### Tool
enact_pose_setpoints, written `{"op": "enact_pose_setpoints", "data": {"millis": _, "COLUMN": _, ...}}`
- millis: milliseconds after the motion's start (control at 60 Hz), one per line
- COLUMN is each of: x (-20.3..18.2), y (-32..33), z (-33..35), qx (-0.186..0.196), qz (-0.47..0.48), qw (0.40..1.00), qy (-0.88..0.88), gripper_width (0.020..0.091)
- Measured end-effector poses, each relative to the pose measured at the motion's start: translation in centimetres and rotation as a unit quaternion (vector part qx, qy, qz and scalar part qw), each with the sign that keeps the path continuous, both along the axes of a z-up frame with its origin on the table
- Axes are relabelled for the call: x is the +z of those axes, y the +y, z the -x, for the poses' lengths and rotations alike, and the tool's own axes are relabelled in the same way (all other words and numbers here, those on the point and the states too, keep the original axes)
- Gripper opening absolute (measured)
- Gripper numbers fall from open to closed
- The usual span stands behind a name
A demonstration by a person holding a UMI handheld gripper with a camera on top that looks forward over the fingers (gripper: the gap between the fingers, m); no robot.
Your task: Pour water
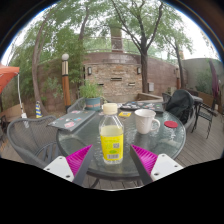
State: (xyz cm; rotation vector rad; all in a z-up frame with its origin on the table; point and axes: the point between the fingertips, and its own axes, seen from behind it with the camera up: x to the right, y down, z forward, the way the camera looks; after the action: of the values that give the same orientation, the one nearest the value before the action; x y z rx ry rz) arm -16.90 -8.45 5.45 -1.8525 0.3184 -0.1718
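Note:
A clear plastic bottle (pixel 112 135) with a yellow label and a pale cap stands upright on the round glass table (pixel 150 148). It is just ahead of my gripper (pixel 112 160), in line with the gap between the fingers. The magenta pads (pixel 80 159) are spread wide, with clear room at both sides of the bottle, so the gripper is open and holds nothing. A white mug (pixel 146 121) stands on the table beyond the bottle, to its right.
A small red object (pixel 170 124) lies right of the mug. A grey tray or laptop (pixel 73 120) rests on the table's left. Metal mesh chairs (pixel 30 138) ring the table, a dark bag (pixel 180 105) sits on one. Behind are a brick wall and trees.

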Motion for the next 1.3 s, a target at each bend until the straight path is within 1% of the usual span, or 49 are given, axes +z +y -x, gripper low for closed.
{"op": "enact_pose_setpoints", "data": {"millis": 50, "x": -0.6, "y": 2.4, "z": 0.1, "qx": -0.008, "qz": -0.019, "qw": 1.000, "qy": 0.003, "gripper_width": 0.0837}}
{"op": "enact_pose_setpoints", "data": {"millis": 67, "x": -0.9, "y": 2.9, "z": -0.9, "qx": -0.008, "qz": -0.024, "qw": 1.000, "qy": 0.005, "gripper_width": 0.0836}}
{"op": "enact_pose_setpoints", "data": {"millis": 117, "x": -1.4, "y": 4.4, "z": -1.1, "qx": -0.007, "qz": -0.037, "qw": 0.999, "qy": 0.007, "gripper_width": 0.0837}}
{"op": "enact_pose_setpoints", "data": {"millis": 200, "x": -0.7, "y": 7.0, "z": -2.3, "qx": -0.022, "qz": -0.052, "qw": 0.998, "qy": -0.015, "gripper_width": 0.0841}}
{"op": "enact_pose_setpoints", "data": {"millis": 233, "x": -0.2, "y": 7.7, "z": -2.4, "qx": -0.023, "qz": -0.061, "qw": 0.998, "qy": -0.024, "gripper_width": 0.0834}}
{"op": "enact_pose_setpoints", "data": {"millis": 250, "x": 0.0, "y": 8.0, "z": -2.4, "qx": -0.022, "qz": -0.066, "qw": 0.997, "qy": -0.029, "gripper_width": 0.0812}}
{"op": "enact_pose_setpoints", "data": {"millis": 267, "x": 0.1, "y": 8.3, "z": -2.5, "qx": -0.021, "qz": -0.067, "qw": 0.997, "qy": -0.033, "gripper_width": 0.0759}}
{"op": "enact_pose_setpoints", "data": {"millis": 283, "x": 0.0, "y": 8.3, "z": -2.8, "qx": -0.021, "qz": -0.064, "qw": 0.997, "qy": -0.036, "gripper_width": 0.0678}}
{"op": "enact_pose_setpoints", "data": {"millis": 300, "x": -1.1, "y": 8.3, "z": -3.2, "qx": -0.023, "qz": -0.060, "qw": 0.997, "qy": -0.039, "gripper_width": 0.0513}}
{"op": "enact_pose_setpoints", "data": {"millis": 317, "x": -1.3, "y": 8.4, "z": -3.3, "qx": -0.024, "qz": -0.054, "qw": 0.997, "qy": -0.041, "gripper_width": 0.0482}}
{"op": "enact_pose_setpoints", "data": {"millis": 367, "x": -1.0, "y": 8.8, "z": -3.2, "qx": -0.027, "qz": -0.060, "qw": 0.997, "qy": -0.045, "gripper_width": 0.0482}}
{"op": "enact_pose_setpoints", "data": {"millis": 383, "x": -1.2, "y": 9.0, "z": -3.2, "qx": -0.025, "qz": -0.060, "qw": 0.997, "qy": -0.048, "gripper_width": 0.0472}}
{"op": "enact_pose_setpoints", "data": {"millis": 433, "x": -0.4, "y": 9.4, "z": -3.1, "qx": -0.013, "qz": -0.050, "qw": 0.997, "qy": -0.052, "gripper_width": 0.0469}}
{"op": "enact_pose_setpoints", "data": {"millis": 467, "x": -0.6, "y": 9.6, "z": -2.8, "qx": -0.005, "qz": -0.038, "qw": 0.998, "qy": -0.051, "gripper_width": 0.0444}}
{"op": "enact_pose_setpoints", "data": {"millis": 483, "x": -0.6, "y": 9.8, "z": -2.5, "qx": 0.002, "qz": -0.032, "qw": 0.998, "qy": -0.048, "gripper_width": 0.0446}}
{"op": "enact_pose_setpoints", "data": {"millis": 517, "x": -1.0, "y": 10.9, "z": -1.4, "qx": 0.021, "qz": -0.021, "qw": 0.999, "qy": -0.038, "gripper_width": 0.0426}}
{"op": "enact_pose_setpoints", "data": {"millis": 533, "x": -0.7, "y": 10.4, "z": -1.5, "qx": 0.033, "qz": -0.014, "qw": 0.999, "qy": -0.030, "gripper_width": 0.0424}}
{"op": "enact_pose_setpoints", "data": {"millis": 550, "x": -0.7, "y": 10.8, "z": -1.1, "qx": 0.043, "qz": -0.006, "qw": 0.999, "qy": -0.022, "gripper_width": 0.0404}}
{"op": "enact_pose_setpoints", "data": {"millis": 600, "x": 0.4, "y": 12.0, "z": 0.0, "qx": 0.070, "qz": 0.003, "qw": 0.998, "qy": -0.004, "gripper_width": 0.0407}}
{"op": "enact_pose_setpoints", "data": {"millis": 617, "x": 1.2, "y": 12.5, "z": 0.4, "qx": 0.079, "qz": 0.000, "qw": 0.997, "qy": 0.002, "gripper_width": 0.0383}}
{"op": "enact_pose_setpoints", "data": {"millis": 633, "x": 0.5, "y": 12.9, "z": 1.6, "qx": 0.086, "qz": -0.005, "qw": 0.996, "qy": 0.009, "gripper_width": 0.0378}}
{"op": "enact_pose_setpoints", "data": {"millis": 650, "x": 2.6, "y": 13.2, "z": 0.8, "qx": 0.095, "qz": -0.012, "qw": 0.995, "qy": 0.018, "gripper_width": 0.0378}}
{"op": "enact_pose_setpoints", "data": {"millis": 717, "x": 8.1, "y": 15.5, "z": 1.3, "qx": 0.118, "qz": -0.049, "qw": 0.988, "qy": 0.089, "gripper_width": 0.0378}}
{"op": "enact_pose_setpoints", "data": {"millis": 733, "x": 8.9, "y": 16.4, "z": 2.4, "qx": 0.120, "qz": -0.059, "qw": 0.985, "qy": 0.110, "gripper_width": 0.0378}}
{"op": "enact_pose_setpoints", "data": {"millis": 750, "x": 10.1, "y": 16.4, "z": 1.9, "qx": 0.128, "qz": -0.072, "qw": 0.980, "qy": 0.134, "gripper_width": 0.0379}}
{"op": "enact_pose_setpoints", "data": {"millis": 783, "x": 13.0, "y": 17.1, "z": 1.3, "qx": 0.130, "qz": -0.099, "qw": 0.970, "qy": 0.181, "gripper_width": 0.0378}}
{"op": "enact_pose_setpoints", "data": {"millis": 817, "x": 15.0, "y": 17.5, "z": 0.1, "qx": 0.127, "qz": -0.118, "qw": 0.957, "qy": 0.231, "gripper_width": 0.0376}}
{"op": "enact_pose_setpoints", "data": {"millis": 833, "x": 16.9, "y": 18.3, "z": 0.2, "qx": 0.121, "qz": -0.125, "qw": 0.950, "qy": 0.259, "gripper_width": 0.0377}}
{"op": "enact_pose_setpoints", "data": {"millis": 850, "x": 16.5, "y": 18.1, "z": -0.4, "qx": 0.122, "qz": -0.130, "qw": 0.940, "qy": 0.291, "gripper_width": 0.0377}}
{"op": "enact_pose_setpoints", "data": {"millis": 900, "x": 17.7, "y": 18.5, "z": -2.4, "qx": 0.108, "qz": -0.153, "qw": 0.898, "qy": 0.398, "gripper_width": 0.0377}}
{"op": "enact_pose_setpoints", "data": {"millis": 933, "x": 17.9, "y": 18.8, "z": -3.4, "qx": 0.105, "qz": -0.168, "qw": 0.856, "qy": 0.477, "gripper_width": 0.0375}}
{"op": "enact_pose_setpoints", "data": {"millis": 967, "x": 18.7, "y": 19.1, "z": -3.4, "qx": 0.093, "qz": -0.176, "qw": 0.809, "qy": 0.554, "gripper_width": 0.0377}}
{"op": "enact_pose_setpoints", "data": {"millis": 1017, "x": 17.6, "y": 19.1, "z": -5.4, "qx": 0.069, "qz": -0.188, "qw": 0.724, "qy": 0.660, "gripper_width": 0.0375}}
{"op": "enact_pose_setpoints", "data": {"millis": 1050, "x": 16.8, "y": 19.0, "z": -6.2, "qx": 0.062, "qz": -0.191, "qw": 0.667, "qy": 0.717, "gripper_width": 0.0375}}
{"op": "enact_pose_setpoints", "data": {"millis": 1067, "x": 17.1, "y": 18.8, "z": -6.1, "qx": 0.046, "qz": -0.191, "qw": 0.634, "qy": 0.748, "gripper_width": 0.0374}}
{"op": "enact_pose_setpoints", "data": {"millis": 1133, "x": 15.1, "y": 17.9, "z": -7.2, "qx": 0.028, "qz": -0.191, "qw": 0.553, "qy": 0.811, "gripper_width": 0.0373}}
{"op": "enact_pose_setpoints", "data": {"millis": 1150, "x": 14.6, "y": 17.9, "z": -7.3, "qx": 0.022, "qz": -0.193, "qw": 0.539, "qy": 0.820, "gripper_width": 0.0373}}
{"op": "enact_pose_setpoints", "data": {"millis": 1167, "x": 15.4, "y": 18.4, "z": -7.1, "qx": 0.006, "qz": -0.189, "qw": 0.525, "qy": 0.830, "gripper_width": 0.0374}}
{"op": "enact_pose_setpoints", "data": {"millis": 1233, "x": 15.1, "y": 18.3, "z": -7.9, "qx": -0.007, "qz": -0.202, "qw": 0.469, "qy": 0.860, "gripper_width": 0.0372}}
{"op": "enact_pose_setpoints", "data": {"millis": 1300, "x": 15.4, "y": 18.0, "z": -8.7, "qx": -0.013, "qz": -0.216, "qw": 0.430, "qy": 0.877, "gripper_width": 0.0372}}
